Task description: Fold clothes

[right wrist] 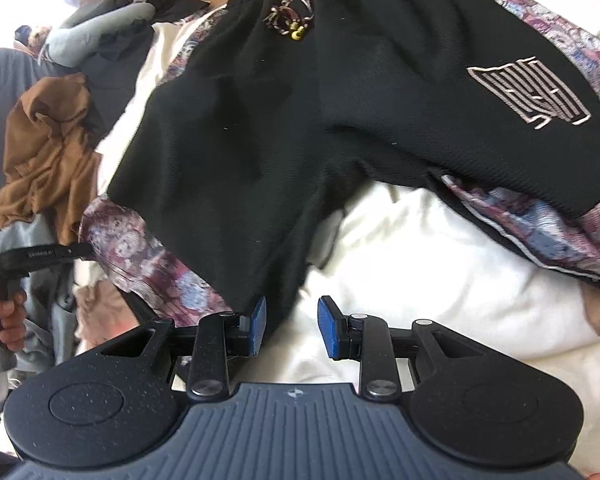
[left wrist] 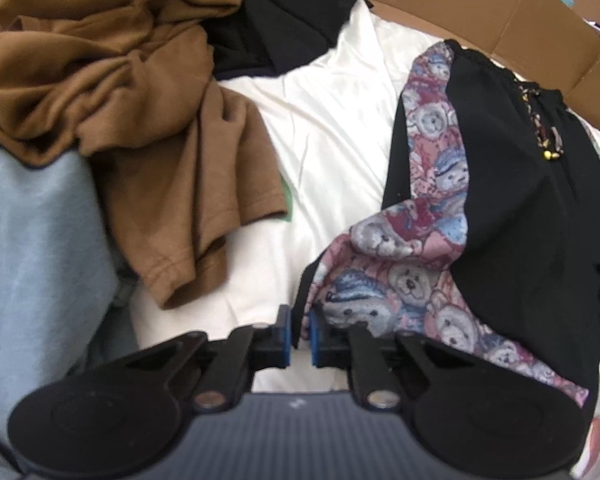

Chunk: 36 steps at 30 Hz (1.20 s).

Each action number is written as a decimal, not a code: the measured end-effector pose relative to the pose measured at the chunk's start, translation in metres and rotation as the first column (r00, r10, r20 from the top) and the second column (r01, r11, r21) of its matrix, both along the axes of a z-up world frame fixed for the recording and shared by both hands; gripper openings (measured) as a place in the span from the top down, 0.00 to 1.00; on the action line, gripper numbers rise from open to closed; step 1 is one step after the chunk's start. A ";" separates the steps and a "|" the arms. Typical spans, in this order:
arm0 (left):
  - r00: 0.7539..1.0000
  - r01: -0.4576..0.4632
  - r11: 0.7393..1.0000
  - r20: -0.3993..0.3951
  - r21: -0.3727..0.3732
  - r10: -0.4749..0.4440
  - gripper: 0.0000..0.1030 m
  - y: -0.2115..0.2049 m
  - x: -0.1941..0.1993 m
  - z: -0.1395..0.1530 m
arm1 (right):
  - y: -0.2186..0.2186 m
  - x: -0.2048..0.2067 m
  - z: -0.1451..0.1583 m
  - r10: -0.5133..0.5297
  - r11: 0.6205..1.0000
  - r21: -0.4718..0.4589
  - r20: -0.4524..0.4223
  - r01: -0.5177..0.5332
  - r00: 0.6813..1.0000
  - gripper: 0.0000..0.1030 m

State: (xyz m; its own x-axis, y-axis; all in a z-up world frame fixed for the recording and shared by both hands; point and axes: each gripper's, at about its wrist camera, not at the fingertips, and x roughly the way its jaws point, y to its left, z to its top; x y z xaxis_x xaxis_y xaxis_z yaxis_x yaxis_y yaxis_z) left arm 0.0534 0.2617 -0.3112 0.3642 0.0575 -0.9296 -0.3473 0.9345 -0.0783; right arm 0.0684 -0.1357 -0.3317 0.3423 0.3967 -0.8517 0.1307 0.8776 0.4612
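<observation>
While the black knitted shorts with teddy-bear print side panels (left wrist: 500, 184) lie spread on the white sheet of the bed (left wrist: 332, 128), the left claw (left wrist: 300, 336) is pinching the hem corner of one leg, its blue pads nearly together with a thin fold of black fabric between them. Seen from the right wrist, the shorts (right wrist: 300, 120) show a beaded drawstring (right wrist: 292, 24) at the waistband and a pale embroidered maze-like patch (right wrist: 536, 92) on one leg. The right claw (right wrist: 292, 328) stands spread over the hem of the other leg, black cloth lying between its blue pads (right wrist: 258, 320) without being pressed. A crumpled brown garment (left wrist: 112, 92) lies near the shorts on the sheet, with flattened brown cardboard (left wrist: 480, 4) along the bed's far edge.
</observation>
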 end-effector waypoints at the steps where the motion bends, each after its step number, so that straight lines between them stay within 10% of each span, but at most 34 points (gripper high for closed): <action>1: 1.000 -0.006 1.000 0.001 -0.004 0.006 0.92 0.001 -0.003 0.004 | 0.000 0.000 0.000 -0.003 1.000 0.012 0.000 0.003 1.000 0.66; 19: 0.997 -0.055 0.998 -0.046 -0.003 0.055 0.93 0.011 -0.021 0.036 | 0.033 0.004 -0.063 0.008 0.957 0.286 -0.186 0.047 0.982 0.57; 21: 0.997 -0.051 0.999 -0.055 -0.005 0.050 0.93 0.010 -0.021 0.037 | 0.038 0.005 -0.069 0.024 0.955 0.296 -0.200 0.037 0.979 1.00; 30: 0.997 -0.022 0.999 -0.079 -0.024 0.020 0.94 0.005 -0.022 0.044 | 0.040 0.016 -0.023 0.205 0.965 0.203 -0.173 -0.169 0.963 1.00; 36: 0.985 -0.069 0.998 -0.156 -0.008 0.067 0.94 0.013 -0.020 0.006 | 0.078 0.015 -0.050 0.273 0.959 0.136 -0.200 -0.250 0.941 1.00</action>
State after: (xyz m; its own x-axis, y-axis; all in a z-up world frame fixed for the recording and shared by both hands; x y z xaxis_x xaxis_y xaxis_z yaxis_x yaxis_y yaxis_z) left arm 0.0333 0.2743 -0.3055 0.2104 0.0646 -0.9755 -0.4193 0.9074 -0.0303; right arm 0.0835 -0.0576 -0.3819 0.0276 0.5405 -0.8409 0.0098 0.8410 0.5409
